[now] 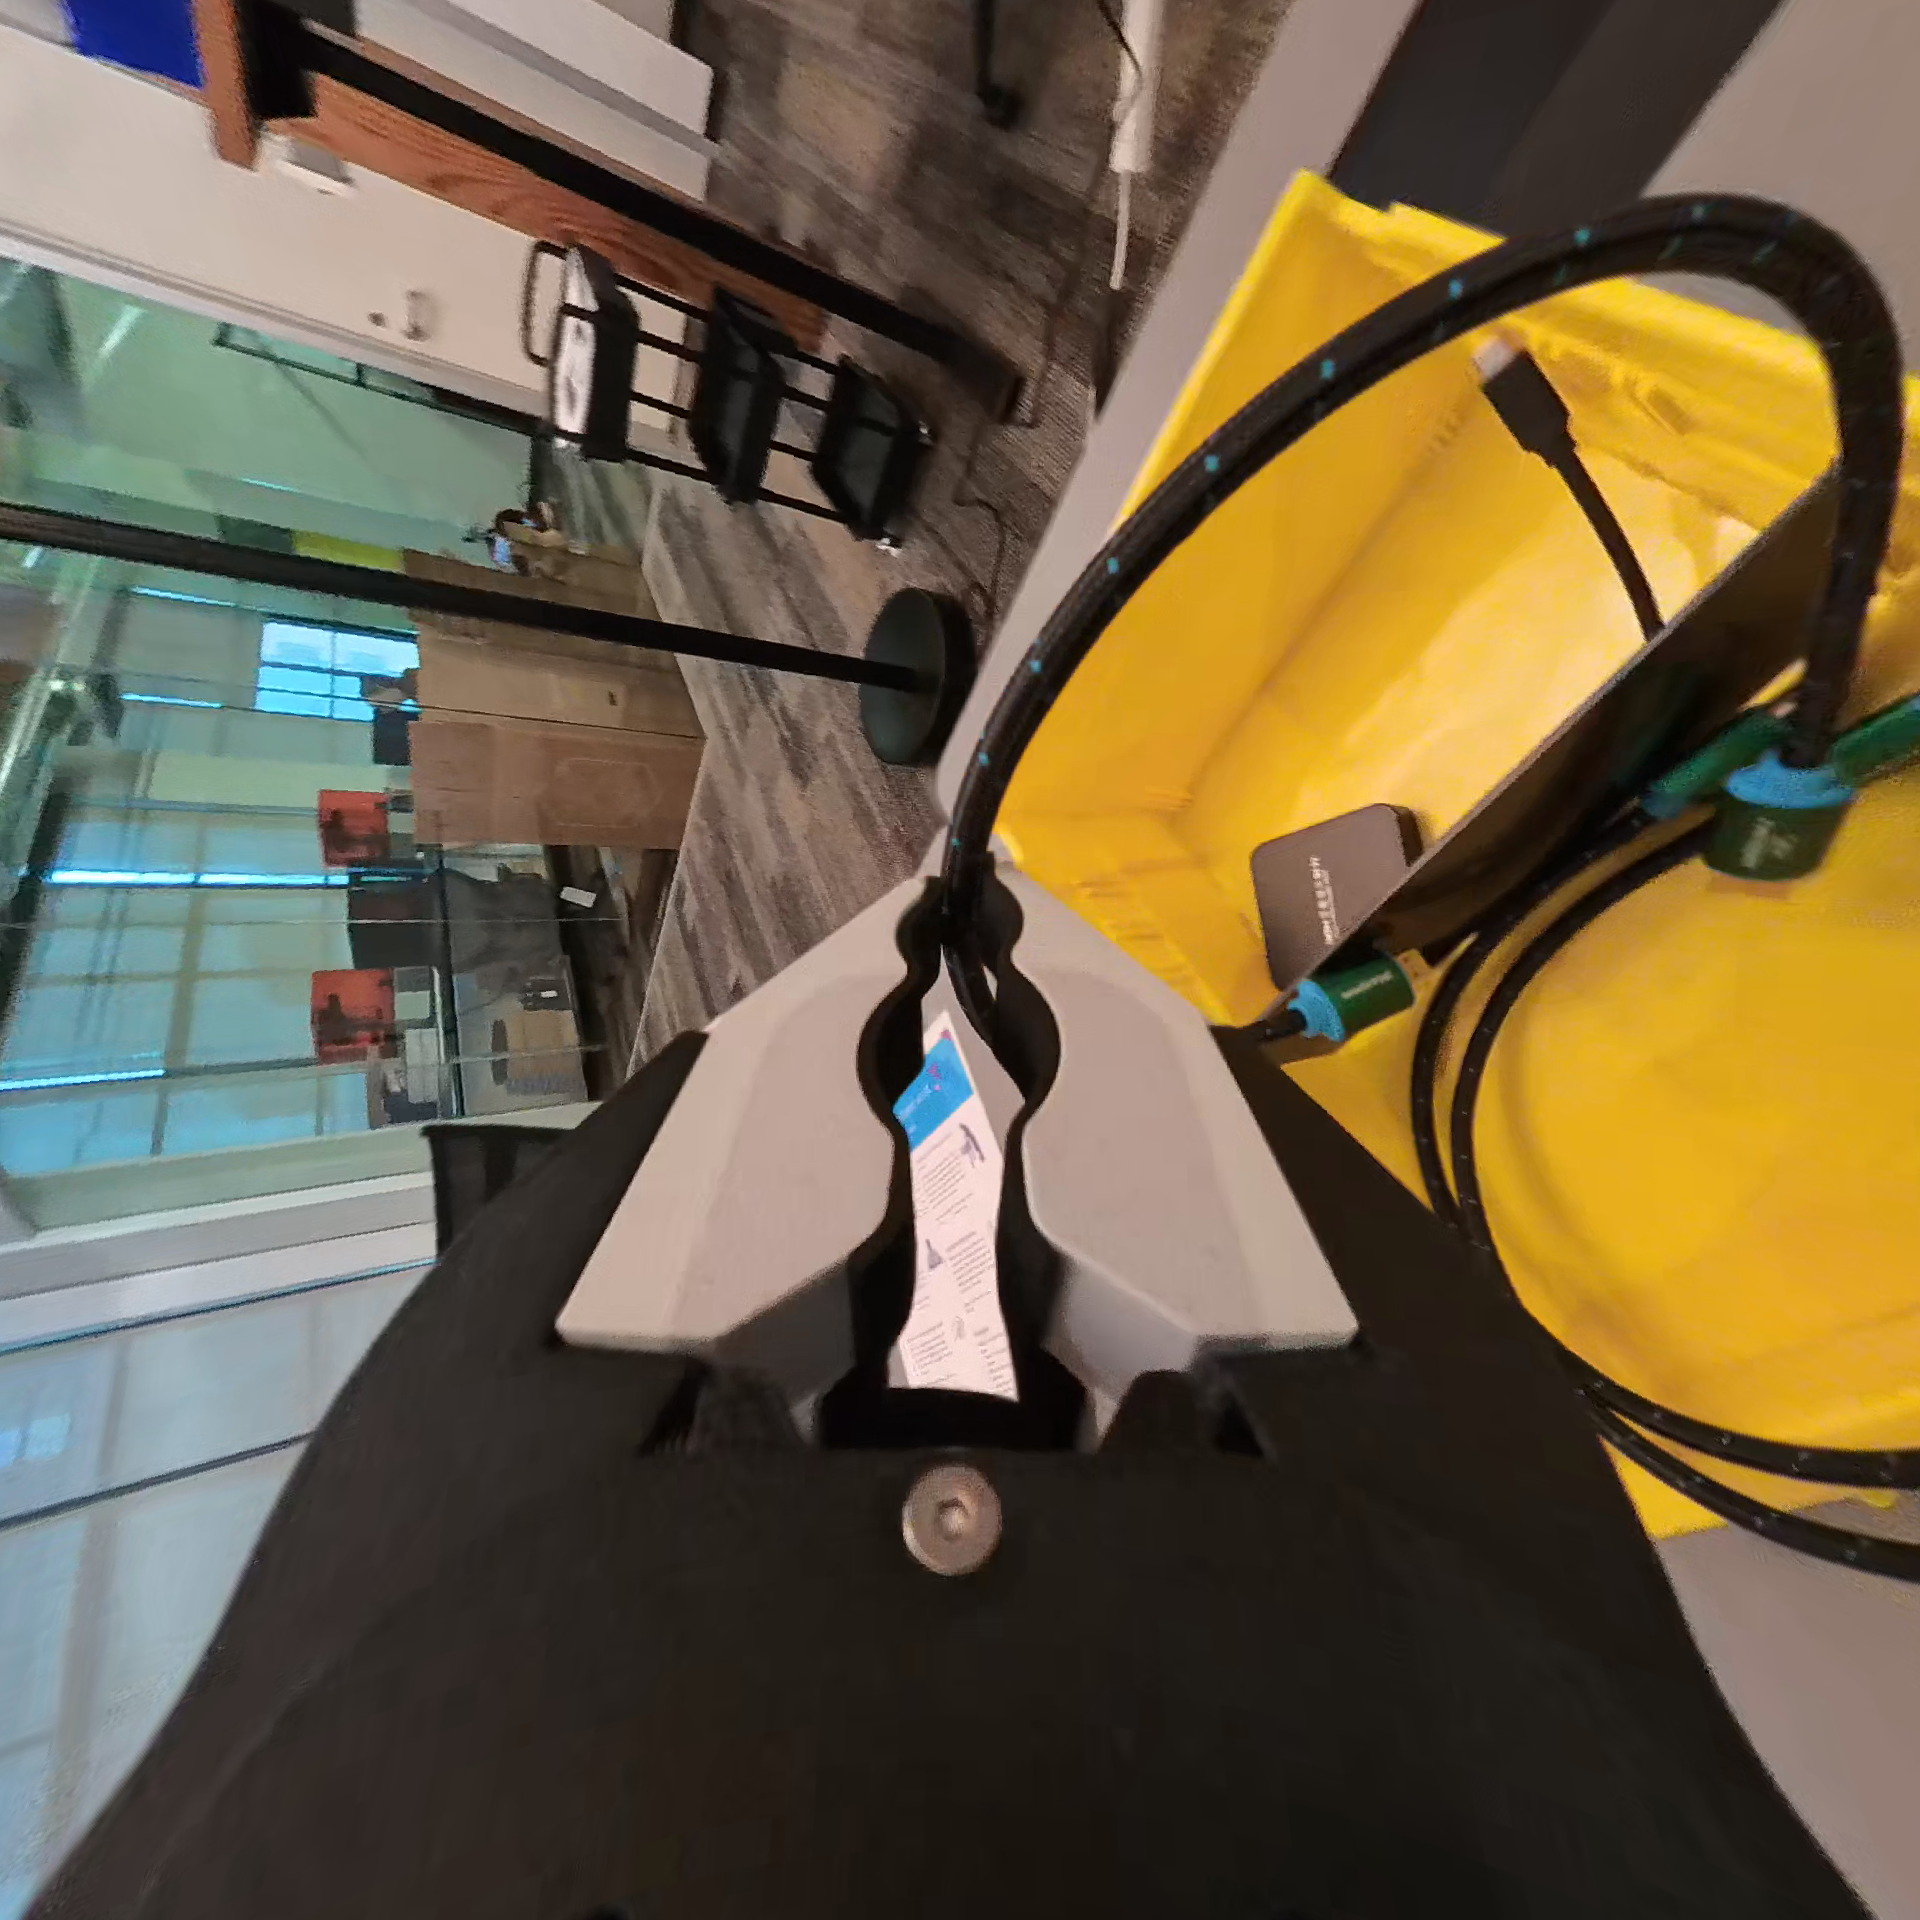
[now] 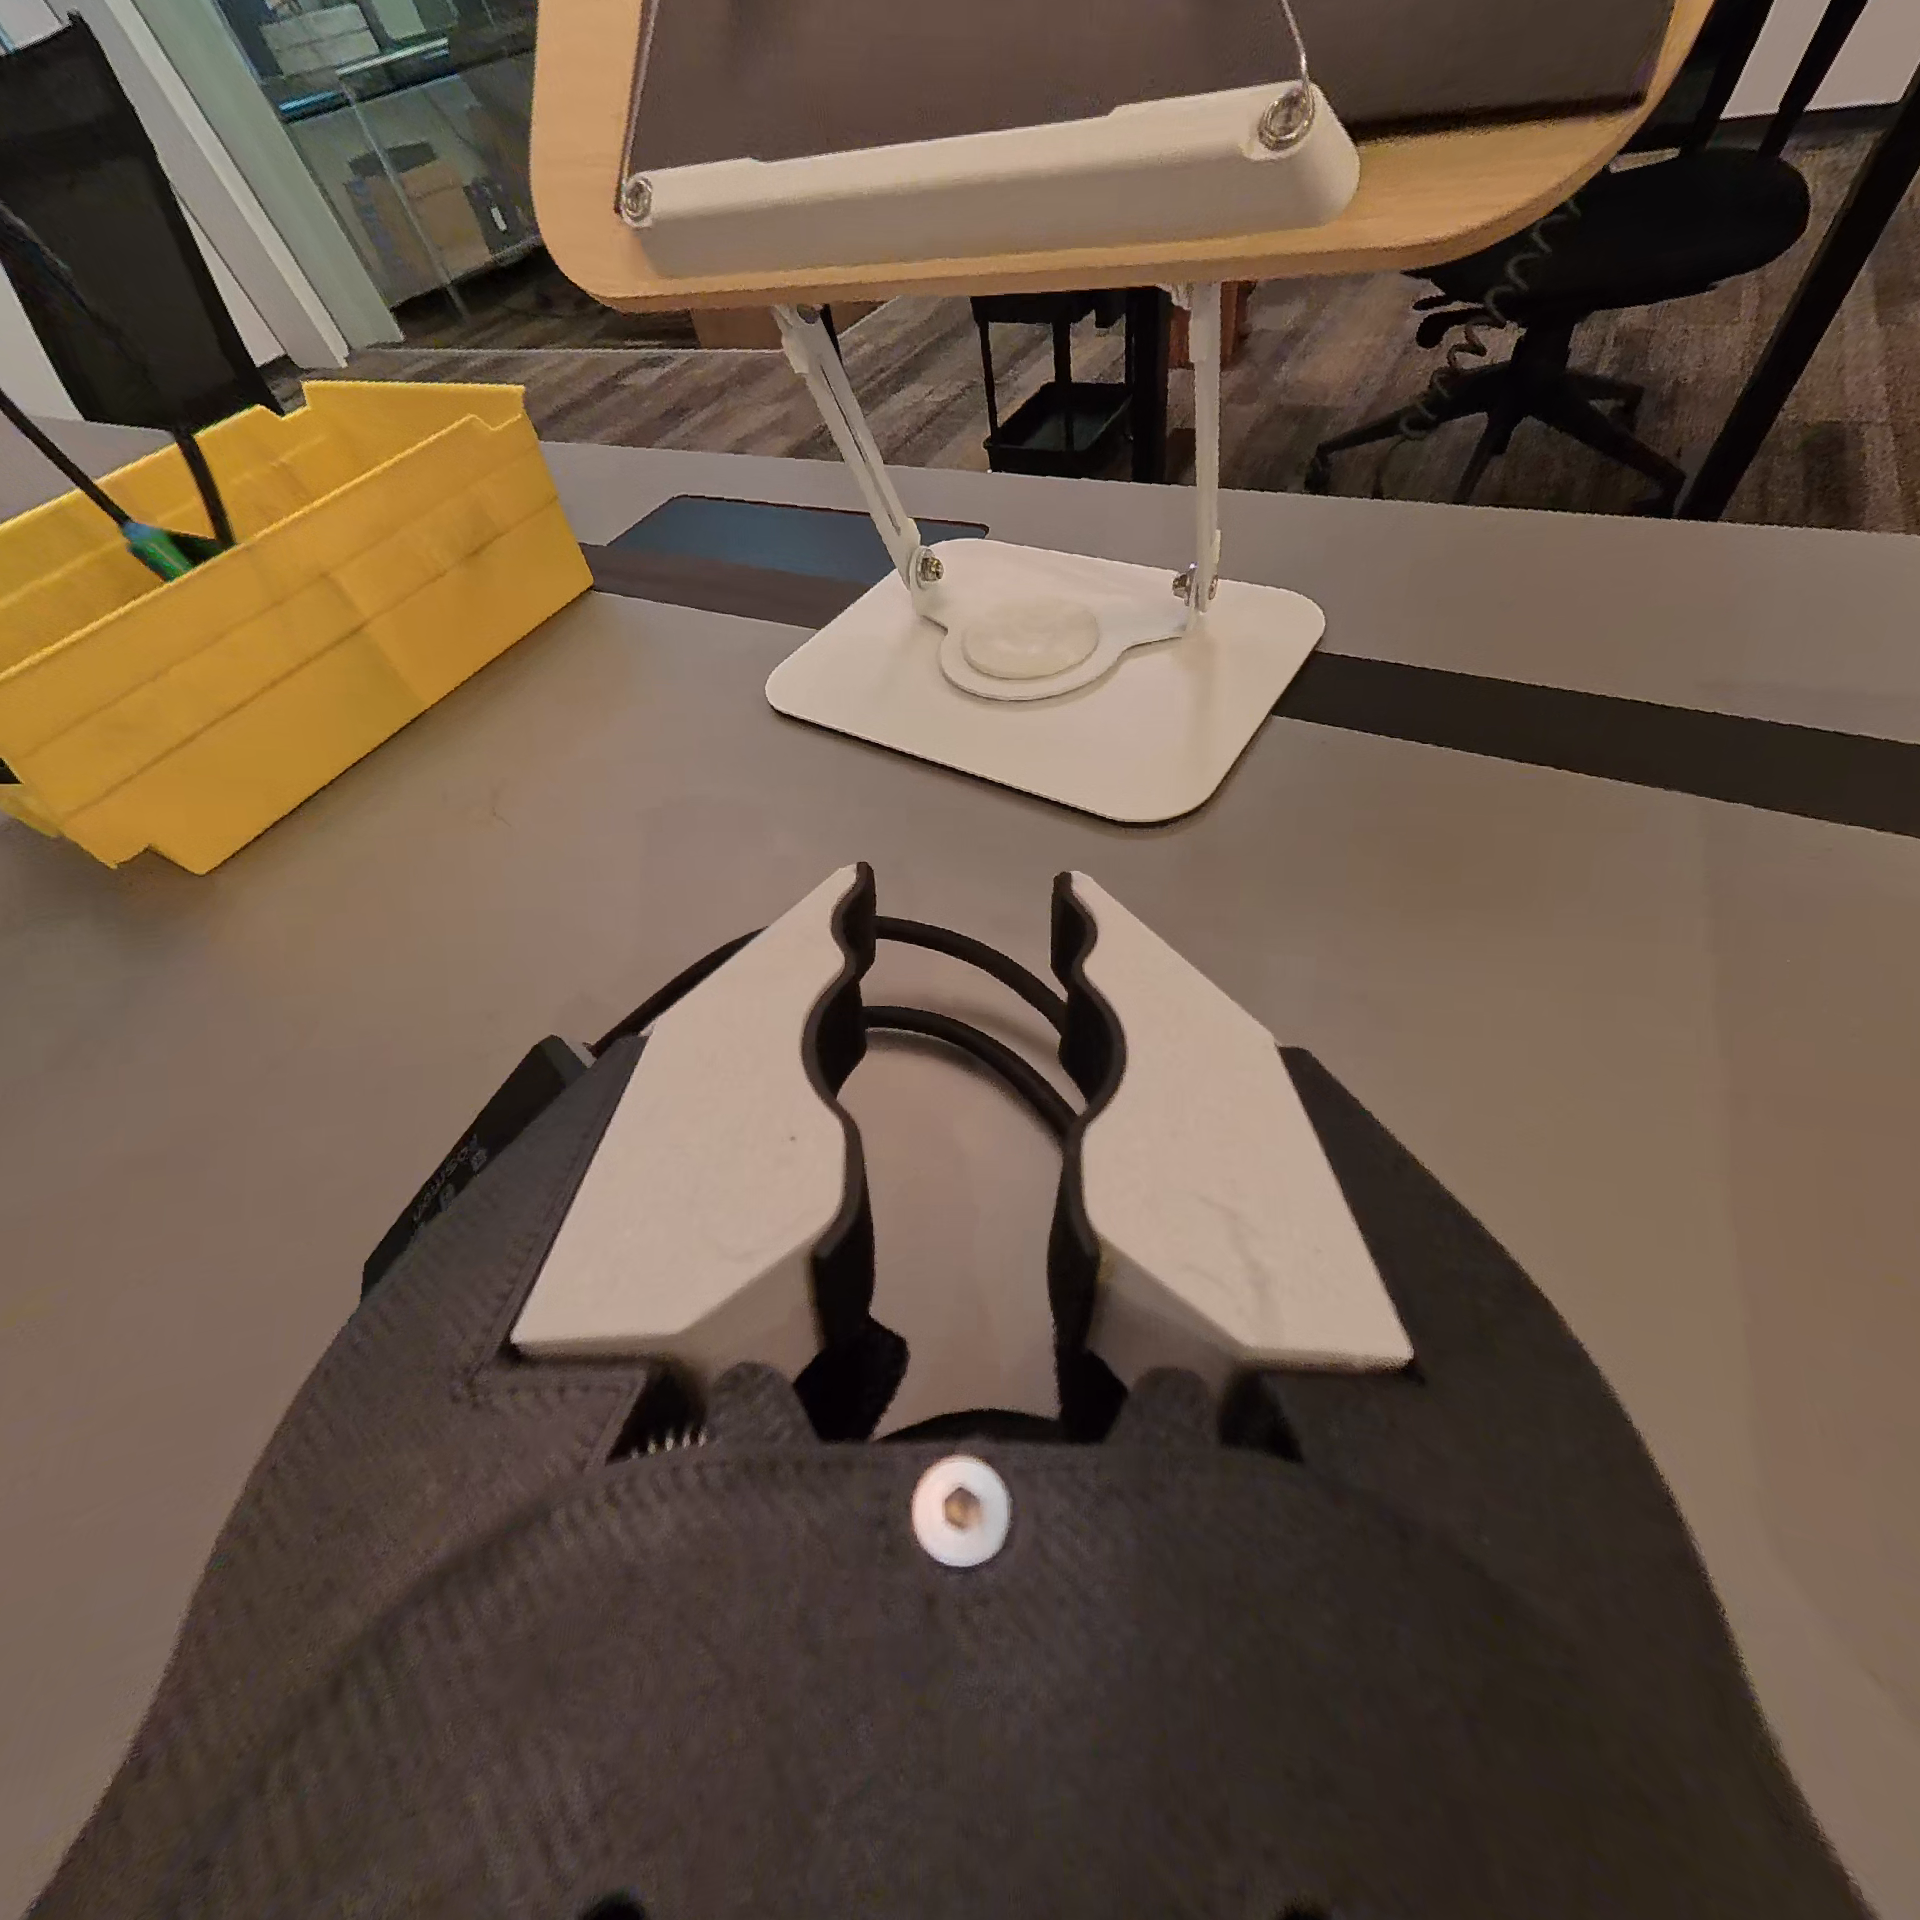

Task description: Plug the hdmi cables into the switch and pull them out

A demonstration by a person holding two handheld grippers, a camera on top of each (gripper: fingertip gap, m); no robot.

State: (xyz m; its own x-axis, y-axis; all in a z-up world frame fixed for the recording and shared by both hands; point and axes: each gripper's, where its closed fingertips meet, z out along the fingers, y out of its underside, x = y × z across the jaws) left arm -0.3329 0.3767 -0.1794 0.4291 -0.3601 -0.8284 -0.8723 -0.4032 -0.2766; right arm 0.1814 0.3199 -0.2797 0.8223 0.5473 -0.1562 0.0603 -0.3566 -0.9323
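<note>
My left gripper (image 1: 948,914) is clamped on the black braided blue-flecked HDMI cable (image 1: 1226,436), which arcs rightward over the yellow plastic bin (image 1: 1299,675) to its green plug (image 1: 1766,831); my right gripper (image 2: 961,914), fingers apart, is farther off.

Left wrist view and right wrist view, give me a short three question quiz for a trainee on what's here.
1. True or false: the left gripper is shut on the braided cable.
2. The yellow bin sits on which side of the white stand in the right wrist view: A left, B right?
3. Fill in: the right gripper has its jaws ____.

Key: 1 true; 2 A; 3 open.
</note>
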